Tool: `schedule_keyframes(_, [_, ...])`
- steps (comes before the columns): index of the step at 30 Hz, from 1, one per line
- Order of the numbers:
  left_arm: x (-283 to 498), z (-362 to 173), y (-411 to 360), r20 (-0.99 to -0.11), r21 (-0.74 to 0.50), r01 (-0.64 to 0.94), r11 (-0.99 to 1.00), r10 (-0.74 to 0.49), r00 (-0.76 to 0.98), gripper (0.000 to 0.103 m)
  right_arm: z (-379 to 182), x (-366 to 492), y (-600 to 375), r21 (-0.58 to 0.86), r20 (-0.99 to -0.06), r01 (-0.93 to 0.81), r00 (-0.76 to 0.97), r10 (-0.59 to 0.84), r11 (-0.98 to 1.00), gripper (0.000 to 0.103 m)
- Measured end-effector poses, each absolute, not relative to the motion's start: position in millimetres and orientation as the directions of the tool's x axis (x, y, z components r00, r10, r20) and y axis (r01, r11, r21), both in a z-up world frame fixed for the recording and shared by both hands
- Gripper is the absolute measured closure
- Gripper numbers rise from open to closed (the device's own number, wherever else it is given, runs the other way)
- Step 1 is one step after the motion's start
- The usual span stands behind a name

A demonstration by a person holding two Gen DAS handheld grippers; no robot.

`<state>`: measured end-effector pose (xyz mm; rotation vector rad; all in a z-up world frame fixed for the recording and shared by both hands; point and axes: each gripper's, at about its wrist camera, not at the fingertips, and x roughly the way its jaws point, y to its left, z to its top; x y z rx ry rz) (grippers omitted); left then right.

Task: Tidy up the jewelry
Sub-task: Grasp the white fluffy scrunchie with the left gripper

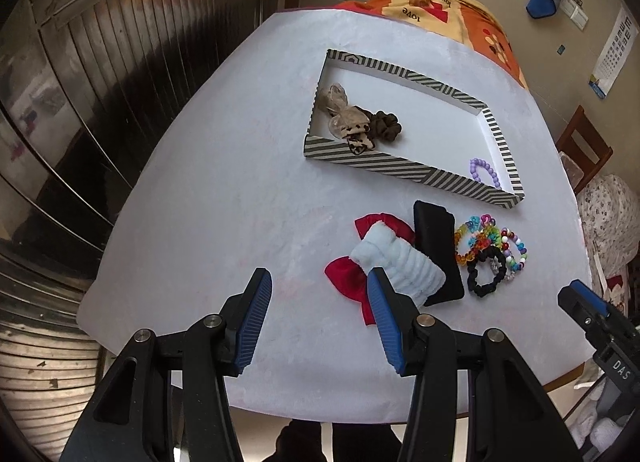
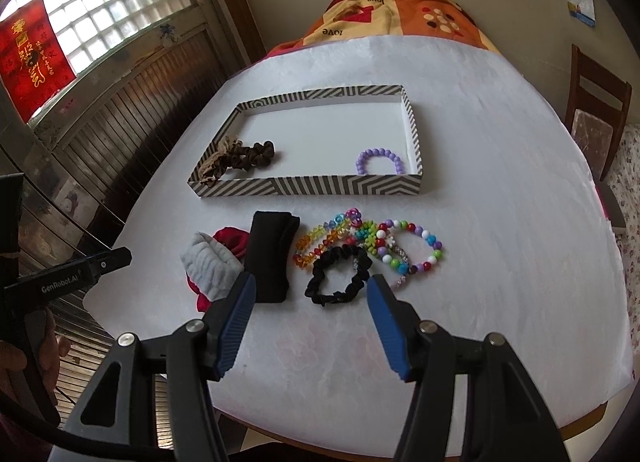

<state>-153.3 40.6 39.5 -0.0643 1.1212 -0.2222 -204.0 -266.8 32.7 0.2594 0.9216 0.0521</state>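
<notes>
"love" on the blanket; "GenRobot.AI" on the left tool.

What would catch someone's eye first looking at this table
Probably the tangle of rainbow bead bracelets on the white table, just ahead of the open right gripper. Behind it sits the zigzag-striped tray, holding a purple bead bracelet at its right end and brown scrunchies at its left.

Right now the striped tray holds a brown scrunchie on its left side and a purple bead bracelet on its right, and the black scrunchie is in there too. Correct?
Not quite. The black scrunchie lies on the table, in front of the striped tray, as the right wrist view shows. The brown scrunchie and purple bead bracelet are in the tray as stated.
</notes>
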Motion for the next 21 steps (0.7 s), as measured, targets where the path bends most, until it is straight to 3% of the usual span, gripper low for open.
schedule_keyframes(21, [-138.8, 19.6, 21.7, -0.894, -0.322, 0.131, 0.938, -0.346, 0.283, 0.061, 7.8, -195.0, -288.4, 0.272, -0.803, 0.116, 0.575, 0.158, 0.955, 0.042])
